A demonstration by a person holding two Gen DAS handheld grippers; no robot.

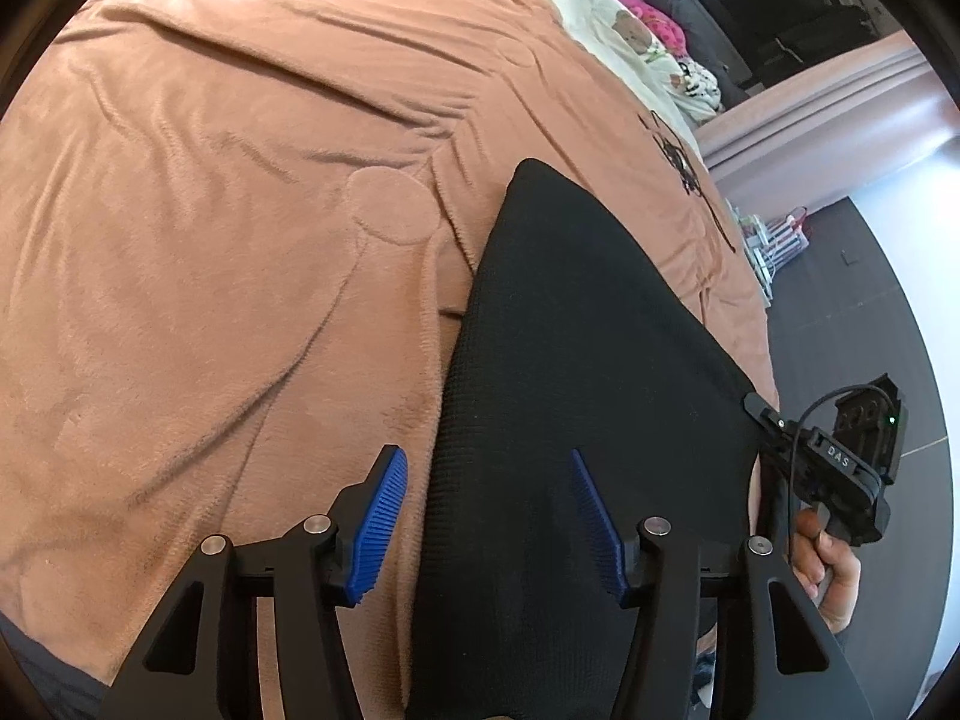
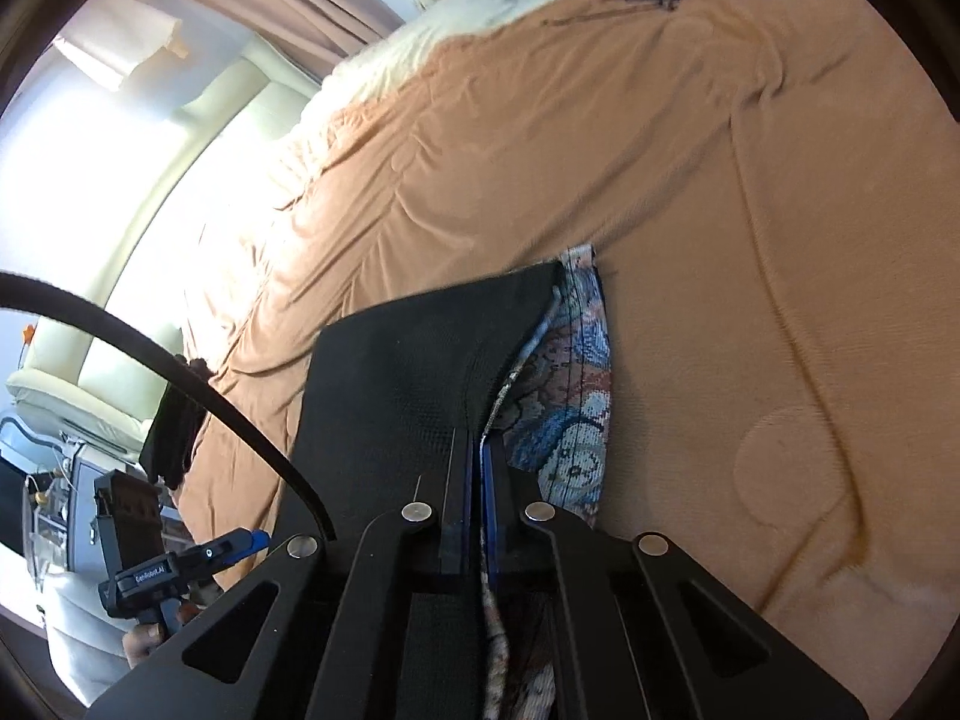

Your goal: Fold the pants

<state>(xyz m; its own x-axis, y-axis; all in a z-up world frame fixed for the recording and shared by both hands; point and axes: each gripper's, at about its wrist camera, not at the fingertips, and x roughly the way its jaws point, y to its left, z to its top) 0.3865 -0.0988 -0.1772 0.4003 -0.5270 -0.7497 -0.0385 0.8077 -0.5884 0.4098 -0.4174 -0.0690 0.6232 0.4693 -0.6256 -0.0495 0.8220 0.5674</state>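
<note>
Right wrist view: right tool (image 2: pixel 474 480) clenched on black pants (image 2: pixel 408 360), lifting the edge off the bed (image 2: pixel 720 210) for folding; left tool (image 1: pixel 489 516) gapes released above.

Bedspread (image 1: pixel 210 210) open leftward; pants (image 1: pixel 570 390) cover right.

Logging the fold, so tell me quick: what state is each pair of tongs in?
Left tongs: open, holding nothing.
Right tongs: closed on the pants edge.
</note>
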